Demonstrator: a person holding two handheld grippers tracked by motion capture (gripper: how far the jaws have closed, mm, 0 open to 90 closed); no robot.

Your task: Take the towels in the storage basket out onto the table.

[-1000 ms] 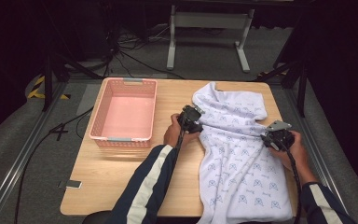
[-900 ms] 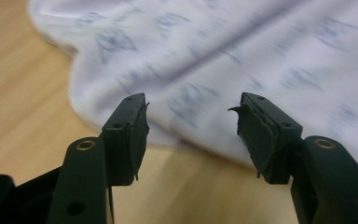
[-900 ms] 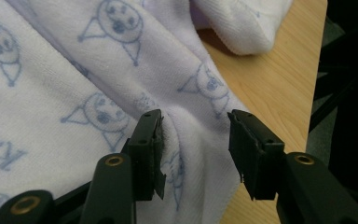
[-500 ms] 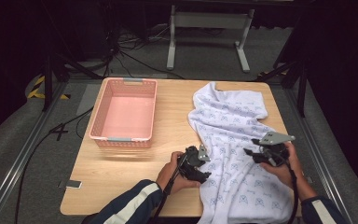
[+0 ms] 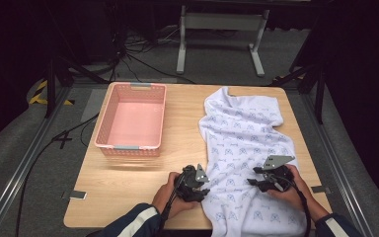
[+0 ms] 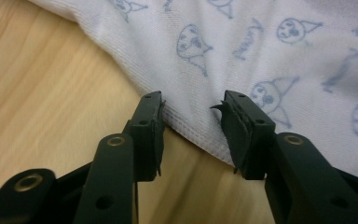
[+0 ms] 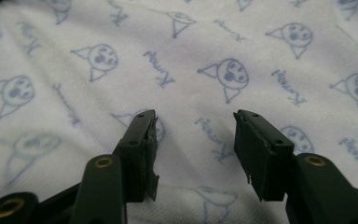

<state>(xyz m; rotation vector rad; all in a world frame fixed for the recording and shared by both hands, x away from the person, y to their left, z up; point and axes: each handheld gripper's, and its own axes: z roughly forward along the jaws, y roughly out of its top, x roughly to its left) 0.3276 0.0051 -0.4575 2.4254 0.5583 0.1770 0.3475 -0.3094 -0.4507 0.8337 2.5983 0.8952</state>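
From high up, a white cloth (image 5: 244, 143) with little blue faces lies along the right side of the wooden surface (image 5: 177, 123), hanging over its near edge, and an empty pink basket (image 5: 131, 121) sits near the far left corner. Close up, the left gripper (image 6: 193, 105) has its jaws apart around the cloth's stitched edge. The right gripper (image 7: 193, 121), jaws apart too, hovers over the middle of the cloth, where the curly blue writing is too small to read.

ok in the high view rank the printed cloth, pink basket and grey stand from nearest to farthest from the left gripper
From the left gripper:
1. Printed cloth, right at its jaws, along the cloth's left hem.
2. Pink basket, on the table's left half, farther from the person.
3. Grey stand, on the floor beyond the table.
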